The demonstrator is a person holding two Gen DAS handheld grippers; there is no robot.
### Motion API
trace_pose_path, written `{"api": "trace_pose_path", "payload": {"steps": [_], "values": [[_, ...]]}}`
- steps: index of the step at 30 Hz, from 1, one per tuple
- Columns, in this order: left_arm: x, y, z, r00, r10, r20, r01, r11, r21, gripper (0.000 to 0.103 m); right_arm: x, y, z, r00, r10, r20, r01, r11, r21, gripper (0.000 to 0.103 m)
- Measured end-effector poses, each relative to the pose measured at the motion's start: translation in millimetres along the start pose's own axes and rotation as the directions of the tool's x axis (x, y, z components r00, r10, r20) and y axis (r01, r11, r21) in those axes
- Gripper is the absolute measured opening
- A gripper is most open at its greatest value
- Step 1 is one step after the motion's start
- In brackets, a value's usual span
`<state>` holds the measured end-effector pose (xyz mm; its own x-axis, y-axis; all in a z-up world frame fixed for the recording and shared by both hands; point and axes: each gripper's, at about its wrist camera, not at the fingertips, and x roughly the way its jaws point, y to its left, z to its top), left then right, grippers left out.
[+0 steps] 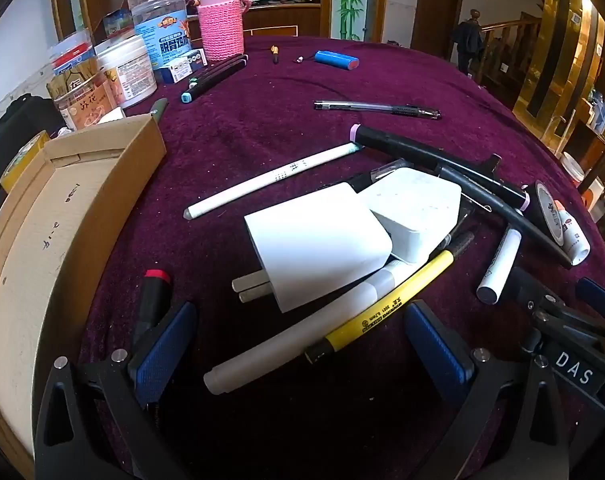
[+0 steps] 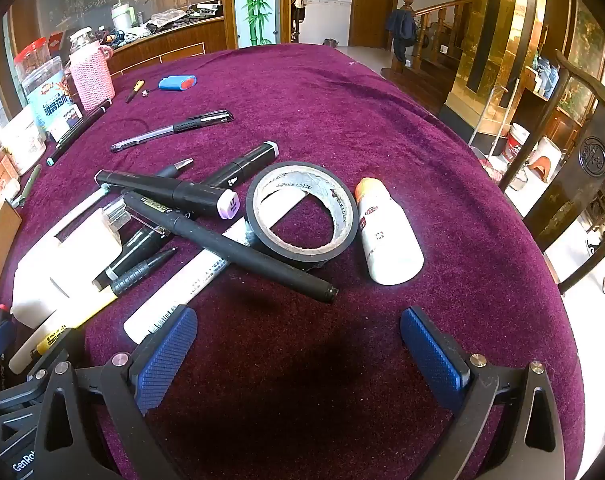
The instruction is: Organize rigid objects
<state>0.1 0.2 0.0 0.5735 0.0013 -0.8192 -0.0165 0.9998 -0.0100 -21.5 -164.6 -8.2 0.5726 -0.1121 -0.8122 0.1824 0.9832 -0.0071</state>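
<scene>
We hold our left gripper (image 1: 300,344) wide open and empty over the white charger (image 1: 318,246). Our right gripper (image 2: 298,346) gapes empty too, near the tape roll (image 2: 302,212) on the desk (image 2: 382,120).

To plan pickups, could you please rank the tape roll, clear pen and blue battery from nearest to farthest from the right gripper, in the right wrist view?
1. Tape roll, centre, just ahead of the right gripper.
2. Clear pen, farther, left.
3. Blue battery, far left.

purple tablecloth (image 2: 382,128), wooden door (image 2: 372,4), bamboo panel (image 2: 256,0), staircase railing (image 2: 438,12)
</scene>
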Motion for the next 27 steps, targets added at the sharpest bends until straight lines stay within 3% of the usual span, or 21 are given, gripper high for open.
{"api": "trace_pose_path", "payload": {"steps": [3, 27], "values": [[0.1, -1.6, 0.4, 0.999, 0.035, 0.003, -0.035, 0.999, 0.024, 0.102, 0.1, 0.0, 0.0, 1.0, 0.003, -0.003, -0.003, 1.0, 0.002, 0.102], [0.3, 0.7, 0.4, 1.0, 0.01, 0.003, -0.01, 1.0, 0.004, 0.102, 0.0, 0.2, -0.3, 1.0, 0.001, -0.001, -0.001, 1.0, 0.001, 0.102]]}}
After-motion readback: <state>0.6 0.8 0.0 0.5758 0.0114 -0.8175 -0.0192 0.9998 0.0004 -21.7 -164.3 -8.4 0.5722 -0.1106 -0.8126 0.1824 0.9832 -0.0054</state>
